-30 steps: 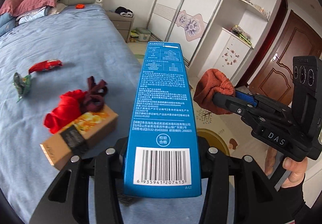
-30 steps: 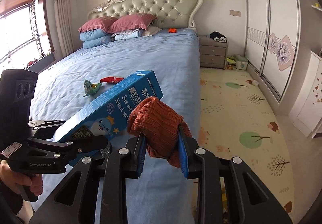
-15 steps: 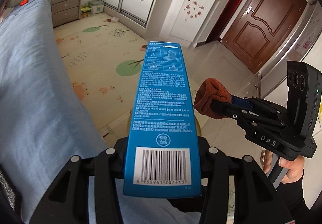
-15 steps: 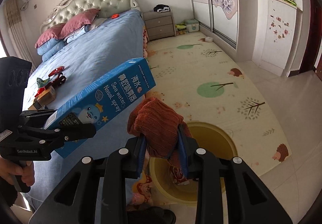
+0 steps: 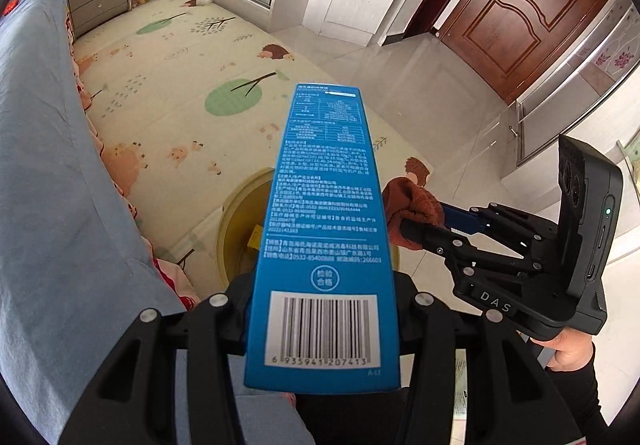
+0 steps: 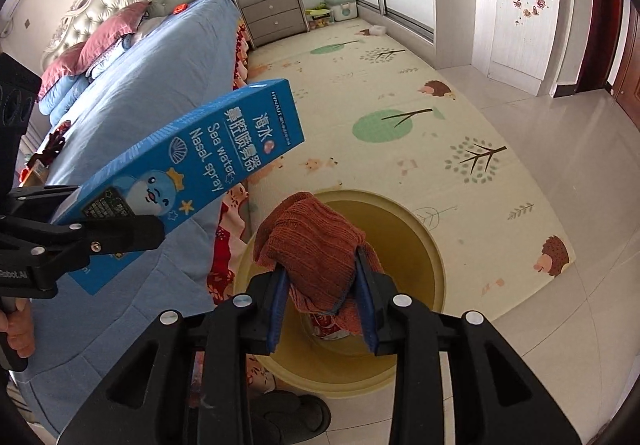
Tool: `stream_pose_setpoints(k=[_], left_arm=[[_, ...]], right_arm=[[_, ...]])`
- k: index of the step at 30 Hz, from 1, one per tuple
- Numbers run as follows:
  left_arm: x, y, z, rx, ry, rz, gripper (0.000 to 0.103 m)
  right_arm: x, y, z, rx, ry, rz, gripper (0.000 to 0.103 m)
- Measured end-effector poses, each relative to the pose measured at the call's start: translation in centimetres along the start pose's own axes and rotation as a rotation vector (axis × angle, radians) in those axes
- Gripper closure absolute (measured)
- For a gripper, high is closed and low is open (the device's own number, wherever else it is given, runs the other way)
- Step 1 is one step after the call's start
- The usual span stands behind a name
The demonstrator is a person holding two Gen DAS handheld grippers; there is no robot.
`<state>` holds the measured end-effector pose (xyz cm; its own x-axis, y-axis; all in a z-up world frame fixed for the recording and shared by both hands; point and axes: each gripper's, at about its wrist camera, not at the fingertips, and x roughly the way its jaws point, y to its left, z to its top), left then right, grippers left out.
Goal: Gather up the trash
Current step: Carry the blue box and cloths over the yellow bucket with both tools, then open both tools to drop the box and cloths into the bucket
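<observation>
Trash is pinched in both my grippers, the blue box [image 5: 326, 229] in my left gripper [image 5: 320, 309] and the rust knit cloth [image 6: 316, 249] in my right gripper [image 6: 324, 305], so I should centre each over the yellow bin [image 6: 420, 237] on the floor beside the bed [image 6: 160, 85] before letting go.

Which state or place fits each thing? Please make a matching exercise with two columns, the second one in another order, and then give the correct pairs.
Things:
1. blue box
2. orange cloth
3. yellow bin
4. pink pillow

Places or states:
A. stands on the floor beside the bed
B. clamped in the right gripper
C. lies on the bed near the headboard
D. clamped in the left gripper

Pairs: 1-D, 2-B, 3-A, 4-C
</observation>
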<state>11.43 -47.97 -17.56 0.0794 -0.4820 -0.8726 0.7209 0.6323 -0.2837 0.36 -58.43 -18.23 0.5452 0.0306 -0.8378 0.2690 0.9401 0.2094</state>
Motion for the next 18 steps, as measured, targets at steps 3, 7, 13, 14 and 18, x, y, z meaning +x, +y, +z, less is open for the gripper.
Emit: stream_pose_setpoints(k=[3, 7, 13, 14, 18], left_arm=[[0.8, 0.5, 1.0, -0.031, 0.025, 0.040, 0.005], [0.7, 1.2, 1.2, -0.049, 0.045, 0.055, 0.005], [-1.0, 1.3, 0.5, -0.019, -0.011, 0.072, 0.005], [-1.4, 1.4, 0.4, -0.021, -0.020, 0.071, 0.005], [-4.0, 2.0, -0.4, -0.025, -0.072, 0.090, 0.005]], right_arm=[[1.4, -1.2, -0.3, 0.032, 0.039, -0.032, 0.030], [1.3, -1.1, -0.7, 0.025, 0.045, -0.018, 0.031], [-0.5, -0.2, -0.5, 0.032, 0.015, 0.000, 0.034], [-0.8, -0.1, -0.3, 0.030, 0.008, 0.002, 0.035], [-2.2, 1.7, 0.2, -0.009, -0.023, 0.015, 0.037]])
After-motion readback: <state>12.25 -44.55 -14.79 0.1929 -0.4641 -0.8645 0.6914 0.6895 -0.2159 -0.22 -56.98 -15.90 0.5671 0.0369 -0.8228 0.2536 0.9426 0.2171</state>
